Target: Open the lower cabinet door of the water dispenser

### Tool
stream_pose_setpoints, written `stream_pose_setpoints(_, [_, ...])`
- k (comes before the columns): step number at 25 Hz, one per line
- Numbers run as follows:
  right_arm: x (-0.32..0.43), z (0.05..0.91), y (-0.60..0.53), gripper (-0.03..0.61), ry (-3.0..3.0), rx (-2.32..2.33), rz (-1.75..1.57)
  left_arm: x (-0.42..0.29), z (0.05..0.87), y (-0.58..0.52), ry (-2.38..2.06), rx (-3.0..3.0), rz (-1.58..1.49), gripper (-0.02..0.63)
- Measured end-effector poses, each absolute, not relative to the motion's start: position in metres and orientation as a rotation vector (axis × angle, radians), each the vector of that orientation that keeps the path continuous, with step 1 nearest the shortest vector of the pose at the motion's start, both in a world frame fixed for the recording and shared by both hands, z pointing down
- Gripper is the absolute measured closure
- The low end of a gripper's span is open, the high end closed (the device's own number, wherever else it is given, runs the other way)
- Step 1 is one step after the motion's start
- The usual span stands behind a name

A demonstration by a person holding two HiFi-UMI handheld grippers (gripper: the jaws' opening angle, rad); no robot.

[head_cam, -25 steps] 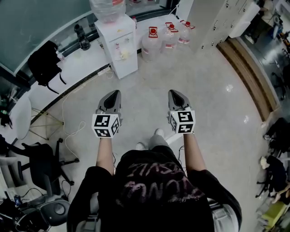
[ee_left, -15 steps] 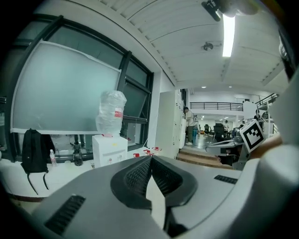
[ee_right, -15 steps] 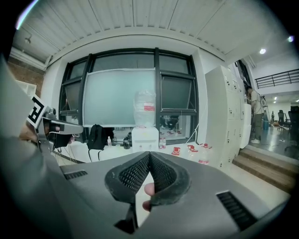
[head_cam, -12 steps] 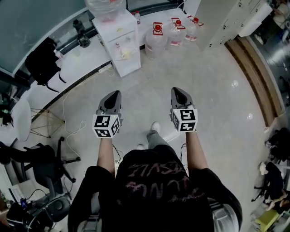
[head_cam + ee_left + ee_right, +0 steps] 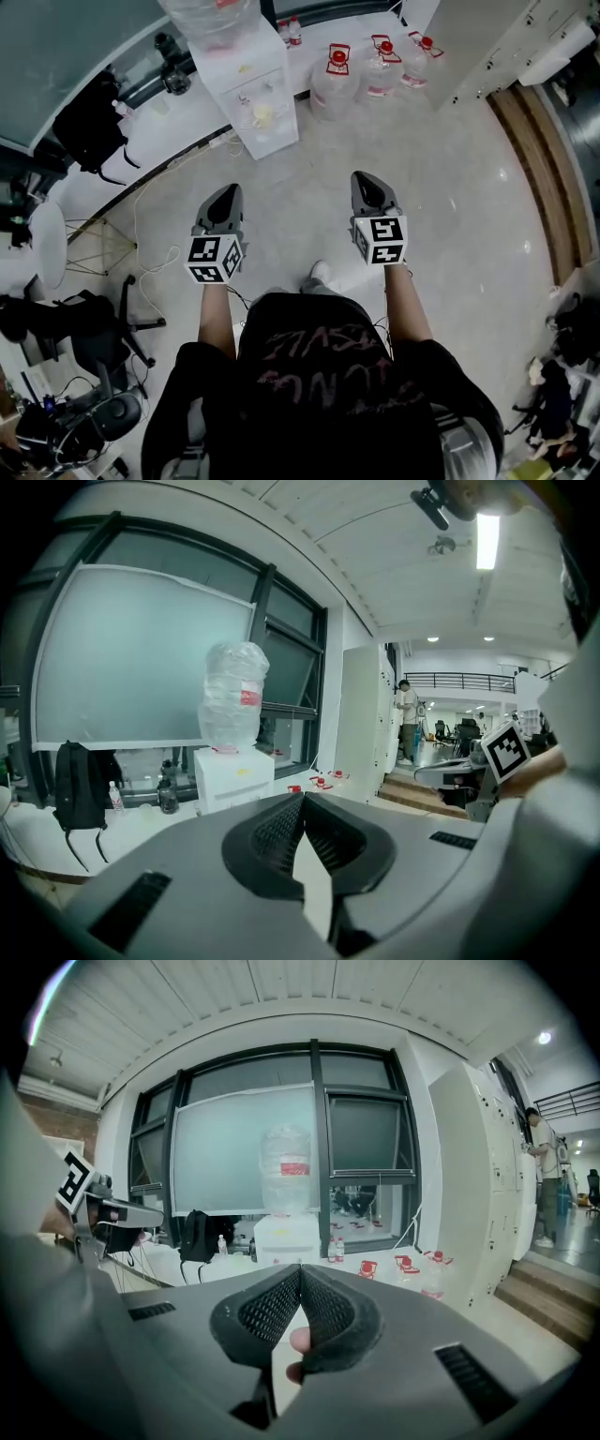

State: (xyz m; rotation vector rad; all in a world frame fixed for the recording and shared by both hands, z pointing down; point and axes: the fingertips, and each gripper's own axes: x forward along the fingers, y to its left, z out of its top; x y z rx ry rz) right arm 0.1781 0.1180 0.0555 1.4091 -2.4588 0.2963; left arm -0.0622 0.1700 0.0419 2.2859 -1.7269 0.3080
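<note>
The white water dispenser point(image 5: 251, 94) stands at the far wall with a clear bottle point(image 5: 211, 17) on top; its lower cabinet door point(image 5: 270, 129) looks shut. Both grippers hang over bare floor, well short of it. My left gripper point(image 5: 228, 193) has its jaws together and holds nothing. My right gripper point(image 5: 365, 178) is likewise shut and empty. In the left gripper view the dispenser point(image 5: 234, 775) lies ahead, left of the jaw tips point(image 5: 302, 799). The right gripper view has the dispenser point(image 5: 286, 1237) straight ahead, above the jaw tips point(image 5: 301, 1269).
Several water jugs with red caps point(image 5: 336, 80) stand on the floor right of the dispenser. A black backpack point(image 5: 84, 122) leans at the left wall, with an office chair point(image 5: 89, 328) and a white cable point(image 5: 150, 267) nearer. White lockers point(image 5: 487, 37) and a wooden step point(image 5: 548, 178) are at the right.
The person has walked forward: the dispenser and jugs sit closer and lower in the head view. Both grippers moved along with the person, jaws still together.
</note>
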Motion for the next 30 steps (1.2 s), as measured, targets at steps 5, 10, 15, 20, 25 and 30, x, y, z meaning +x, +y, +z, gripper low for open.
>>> stream_pose_setpoints(5, [0.177,0.067,0.092,0.563,-2.468,1.365,0.316,-0.064,0.049,0.148,-1.745,2.264,0.33,0.601])
stream_pose_setpoints(10, [0.169,0.073,0.066,0.563,-2.47,1.36,0.327,-0.076,0.054,0.124,-1.755,2.252,0.326,0.601])
stream_pose_setpoints(15, [0.151,0.075,0.035,0.563,-2.46,1.359,0.321,-0.092,0.06,0.087,-1.732,2.256,0.311,0.601])
stream_pose_setpoints(20, [0.128,0.08,0.002,0.563,-2.435,1.364,0.309,-0.11,0.073,0.047,-1.678,2.27,0.303,0.601])
stream_pose_setpoints(25, [0.111,0.09,-0.026,0.563,-2.4,1.397,0.332,-0.129,0.088,0.015,-1.623,2.283,0.295,0.601])
stream_pose_setpoints(30, [0.095,0.108,-0.046,0.563,-2.383,1.413,0.324,-0.142,0.113,-0.006,-1.572,2.299,0.315,0.601])
